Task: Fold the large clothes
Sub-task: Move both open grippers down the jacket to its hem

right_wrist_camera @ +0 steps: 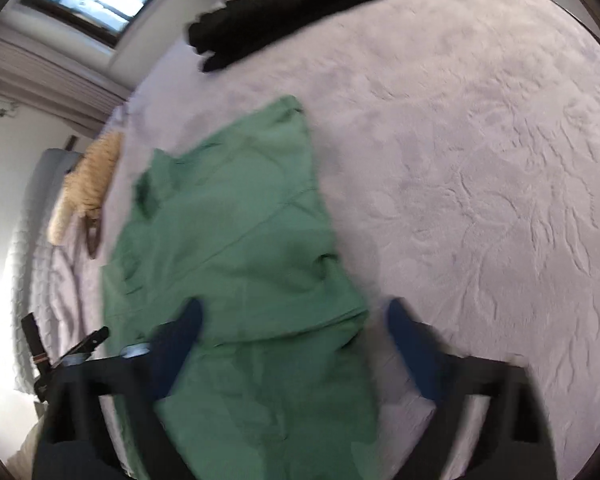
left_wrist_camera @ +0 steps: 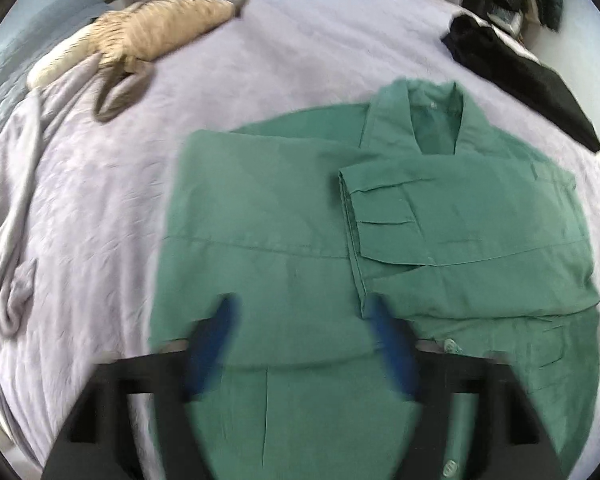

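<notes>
Left gripper (left_wrist_camera: 300,312) and right gripper (right_wrist_camera: 294,316), both blue-tipped and spread wide, held nothing and hovered over the hem of the green button-up cotton shirt (left_wrist_camera: 440,216), which lay flat on the lilac-covered bed (right_wrist_camera: 480,160), one sleeve folded across. Mid-fold; likely next: pinch hem, fold toward collar. Beyond: tan woven bag (left_wrist_camera: 156,32), black garment (right_wrist_camera: 300,4).
</notes>
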